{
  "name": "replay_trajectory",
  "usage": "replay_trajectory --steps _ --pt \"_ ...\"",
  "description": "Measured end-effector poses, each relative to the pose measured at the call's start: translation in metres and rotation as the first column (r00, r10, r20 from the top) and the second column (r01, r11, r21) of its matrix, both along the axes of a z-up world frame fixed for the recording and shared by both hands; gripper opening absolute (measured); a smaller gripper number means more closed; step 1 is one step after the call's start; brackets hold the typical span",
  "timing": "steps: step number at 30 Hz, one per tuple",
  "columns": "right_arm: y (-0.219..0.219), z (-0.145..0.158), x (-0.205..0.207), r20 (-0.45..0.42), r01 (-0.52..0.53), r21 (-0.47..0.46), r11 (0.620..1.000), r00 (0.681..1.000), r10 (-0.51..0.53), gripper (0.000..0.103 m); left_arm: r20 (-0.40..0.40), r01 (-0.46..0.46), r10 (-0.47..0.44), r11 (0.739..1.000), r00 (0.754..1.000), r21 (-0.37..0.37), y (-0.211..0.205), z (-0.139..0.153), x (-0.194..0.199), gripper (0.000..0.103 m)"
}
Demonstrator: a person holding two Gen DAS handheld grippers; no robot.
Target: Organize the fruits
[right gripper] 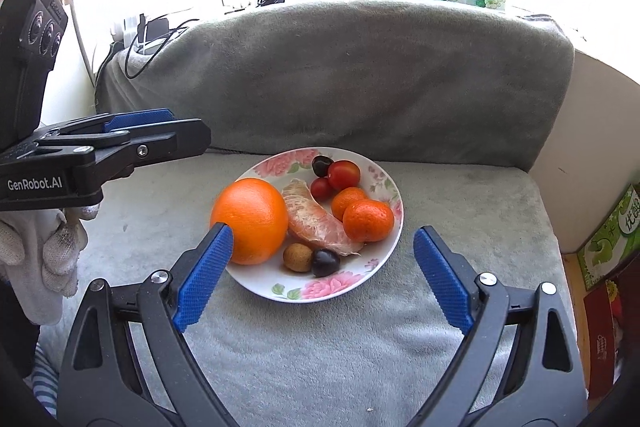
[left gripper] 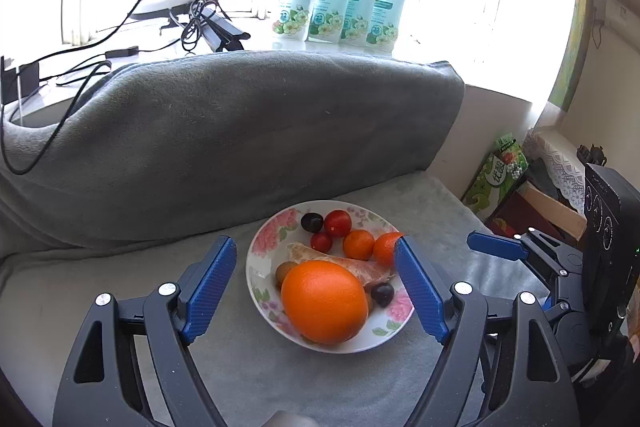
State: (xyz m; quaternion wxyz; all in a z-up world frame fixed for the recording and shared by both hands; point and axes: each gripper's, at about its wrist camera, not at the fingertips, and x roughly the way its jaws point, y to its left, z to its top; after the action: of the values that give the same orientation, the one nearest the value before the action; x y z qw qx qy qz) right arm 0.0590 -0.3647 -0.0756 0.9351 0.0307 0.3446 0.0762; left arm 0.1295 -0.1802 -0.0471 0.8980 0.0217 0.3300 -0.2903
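Floral plate (right gripper: 386, 255) of fruit on grey cushion (right gripper: 320, 347), orange (right gripper: 250, 219) at plate's 9 o'clock, left gripper (left gripper: 316, 283) jaws apart, orange between them untouched, right gripper (right gripper: 320, 267) jaws apart, empty, plate between them, orange by left pad.

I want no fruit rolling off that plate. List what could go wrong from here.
1. The big round orange sits at the rim of the shallow floral ceramic plate; a nudge could roll it onto the grey cushion.
2. The two small mandarins, cherry tomatoes and dark cherries lie packed around the peeled pomelo segment; wide-open fingers could knock neighbours.
3. The plate rests on soft fabric, so pressing one edge may tip it.
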Motion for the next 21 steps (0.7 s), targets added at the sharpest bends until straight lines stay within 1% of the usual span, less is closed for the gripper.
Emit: replay_trajectory --steps 4,8,11,21 --pt "-0.002 0.004 -0.007 0.018 0.017 0.002 1.000 1.000 -0.017 0.094 0.015 -0.017 0.017 1.000 1.000 0.018 0.007 0.002 -0.015 0.081" --pt "-0.004 0.006 -0.015 0.030 0.036 0.021 0.999 0.999 -0.036 0.094 0.014 -0.029 0.029 0.999 0.999 0.013 0.013 0.001 -0.029 0.082" --pt "-0.007 0.009 -0.019 0.040 0.048 0.027 0.998 0.998 -0.049 0.094 0.022 -0.037 0.036 0.999 0.999 0.024 0.015 0.000 -0.037 0.082" --pt "-0.006 0.013 -0.027 0.049 0.061 0.016 0.998 0.997 -0.062 0.094 0.044 -0.058 0.056 0.998 0.997 0.038 0.018 0.001 -0.054 0.082"
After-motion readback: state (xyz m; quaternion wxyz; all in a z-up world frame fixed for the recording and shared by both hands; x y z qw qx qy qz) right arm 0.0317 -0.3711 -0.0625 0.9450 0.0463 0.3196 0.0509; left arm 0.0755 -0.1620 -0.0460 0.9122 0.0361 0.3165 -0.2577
